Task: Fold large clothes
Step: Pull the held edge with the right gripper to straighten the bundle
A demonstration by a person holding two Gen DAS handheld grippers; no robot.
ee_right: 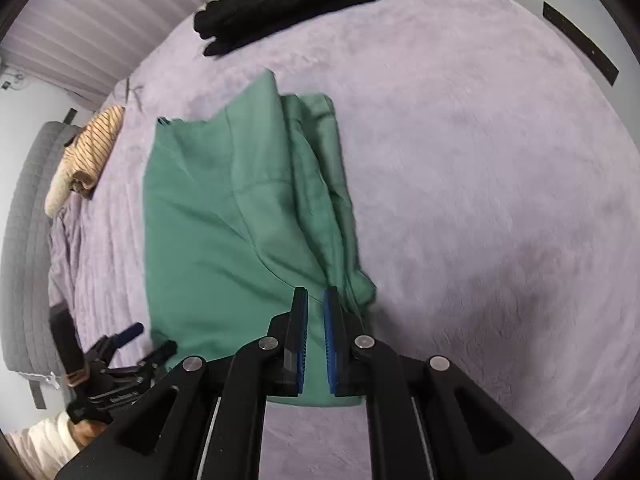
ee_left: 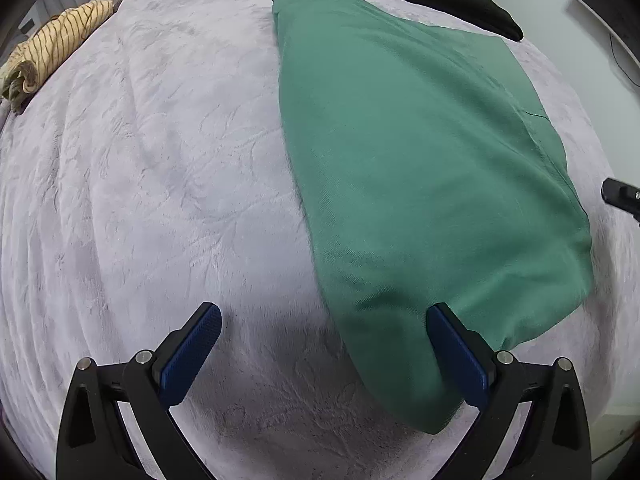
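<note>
Green garment (ee_right: pixel 224 216), part-folded, lies on the lilac bed cover (ee_right: pixel 480 200), its near edge pinched in the right hand-held gripper (ee_right: pixel 315 300). Left hand-held gripper (ee_left: pixel 324 316) gapes wide at its corner, holding nothing.

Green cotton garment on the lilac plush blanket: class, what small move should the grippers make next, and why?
Probably close the left gripper on the near corner of the green cotton garment. Its jaws stand wide open over that corner, gripping nothing, while the right gripper is shut by the bunched far edge, so a two-handed fold needs that second grip.
</note>
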